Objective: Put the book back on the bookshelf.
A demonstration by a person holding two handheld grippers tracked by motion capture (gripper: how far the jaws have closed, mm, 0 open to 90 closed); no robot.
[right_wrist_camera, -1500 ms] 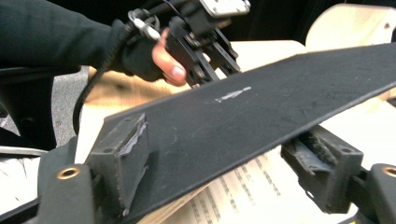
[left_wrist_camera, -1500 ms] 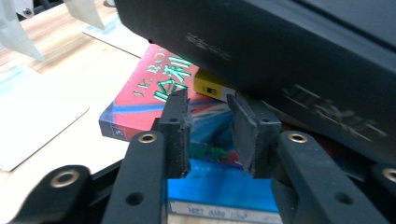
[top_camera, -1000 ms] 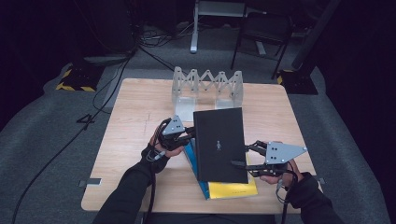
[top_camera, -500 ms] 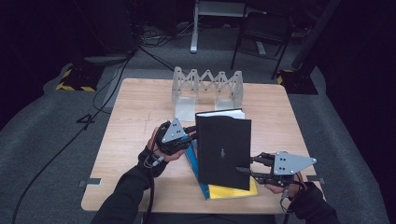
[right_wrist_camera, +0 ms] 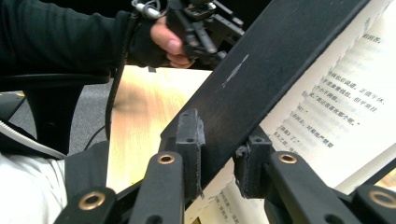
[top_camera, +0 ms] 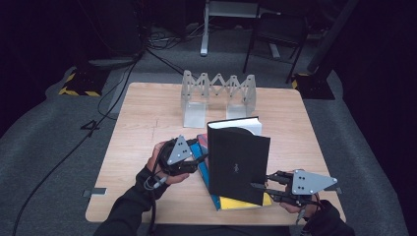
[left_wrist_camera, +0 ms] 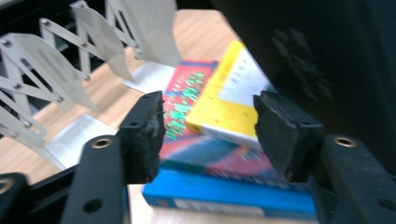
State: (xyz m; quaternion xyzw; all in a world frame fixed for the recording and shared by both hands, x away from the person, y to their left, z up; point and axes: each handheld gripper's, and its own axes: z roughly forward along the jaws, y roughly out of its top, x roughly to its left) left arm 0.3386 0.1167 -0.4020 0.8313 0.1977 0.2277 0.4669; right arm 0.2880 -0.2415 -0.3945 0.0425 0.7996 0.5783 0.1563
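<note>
On the near half of the light wooden table (top_camera: 147, 118), a thick black hardcover book (top_camera: 239, 162) stands tilted with its front cover lifted, and it hides most of the stack of flat books (top_camera: 223, 200) under it; in the high view only a yellow corner and a blue and red edge of that stack come out. How many books lie in the stack is hard to tell there, but the left gripper view shows a yellow book (left_wrist_camera: 233, 100), a red one with green print (left_wrist_camera: 184, 105) and a blue one (left_wrist_camera: 224, 198) at the bottom, all a little blurred. The right gripper (top_camera: 260, 189) comes in low from the right side, its forearm cut off by the bottom edge, and its 2 jaws are closed on the lower edge of the black cover (right_wrist_camera: 261, 79); white pages with printed text (right_wrist_camera: 336, 107) show behind this cover. The left gripper (top_camera: 199, 160) is held by a gloved hand (top_camera: 160, 169) just beside the left side of the black book, pointing to the right, and its jaws are apart with nothing between them. Behind the books, a silver folding metal book rack (top_camera: 219, 96) stands at the far part of the table, well apart from both grippers.
</note>
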